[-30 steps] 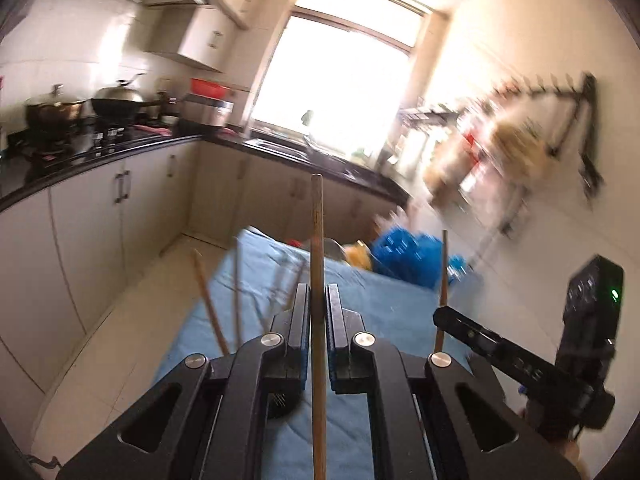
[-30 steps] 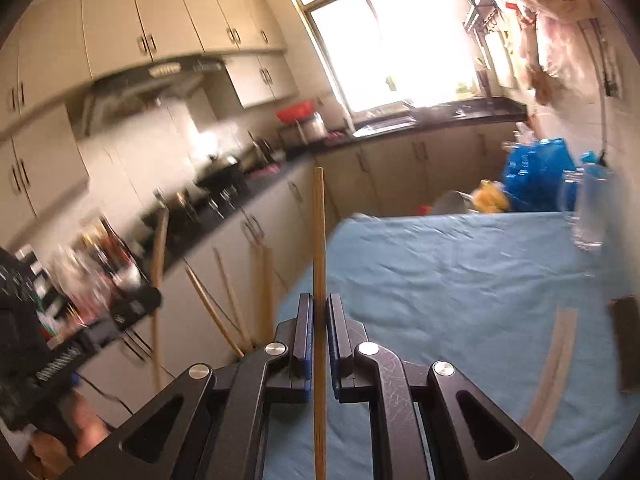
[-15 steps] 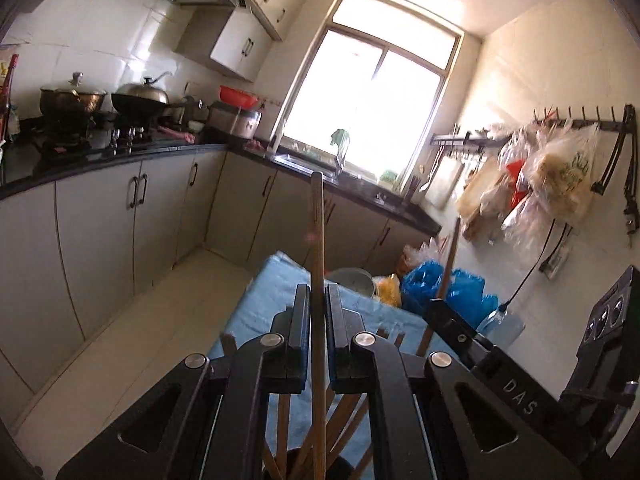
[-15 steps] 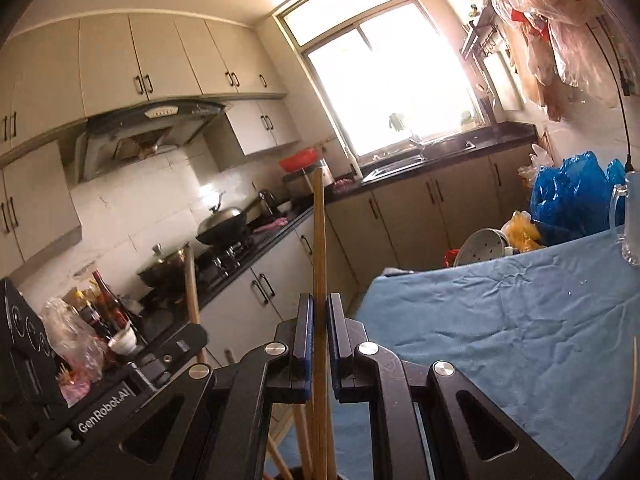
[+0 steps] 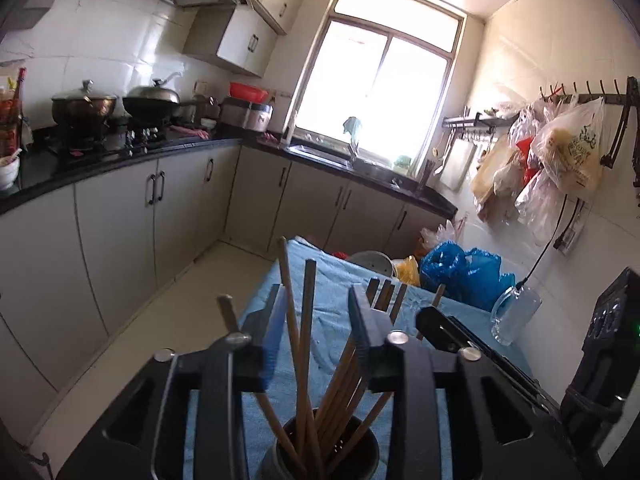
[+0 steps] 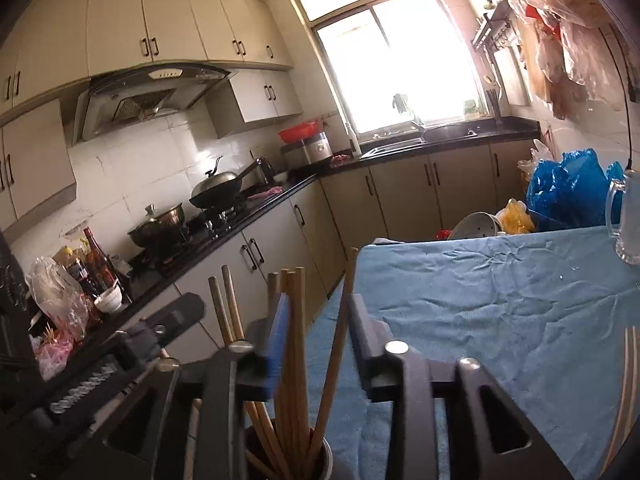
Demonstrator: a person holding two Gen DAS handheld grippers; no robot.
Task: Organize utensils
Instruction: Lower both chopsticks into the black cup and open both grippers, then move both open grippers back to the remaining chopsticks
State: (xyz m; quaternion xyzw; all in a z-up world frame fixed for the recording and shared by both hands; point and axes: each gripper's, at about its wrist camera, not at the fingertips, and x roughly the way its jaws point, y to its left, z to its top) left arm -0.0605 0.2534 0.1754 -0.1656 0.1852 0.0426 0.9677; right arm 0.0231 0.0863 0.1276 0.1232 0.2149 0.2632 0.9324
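Above the blue-clothed table (image 5: pixel 332 304), both grippers hang over a dark utensil holder (image 5: pixel 360 452) that stands on the cloth near its front edge. Left gripper (image 5: pixel 316 312): its jaws have just been opening and now stand apart, with two wooden chopsticks (image 5: pixel 306 320) rising loose between them; the pads press on neither stick. These sticks stand with their lower ends in the holder, among a bundle of further sticks fanning out to the right. Right gripper (image 6: pixel 316 316): its jaws likewise have just been opening and are parted, with several chopsticks (image 6: pixel 294 320) upright between them and one leaning stick (image 6: pixel 340 320) crossing the gap; none is gripped. All lower ends sit in the same holder (image 6: pixel 320 460). A second pair of pale sticks (image 6: pixel 628 380) lies flat on the cloth at the right edge of the right wrist view. A glass mug (image 5: pixel 514 316) stands at the far right side of the table, beside blue plastic bags (image 5: pixel 464 276).
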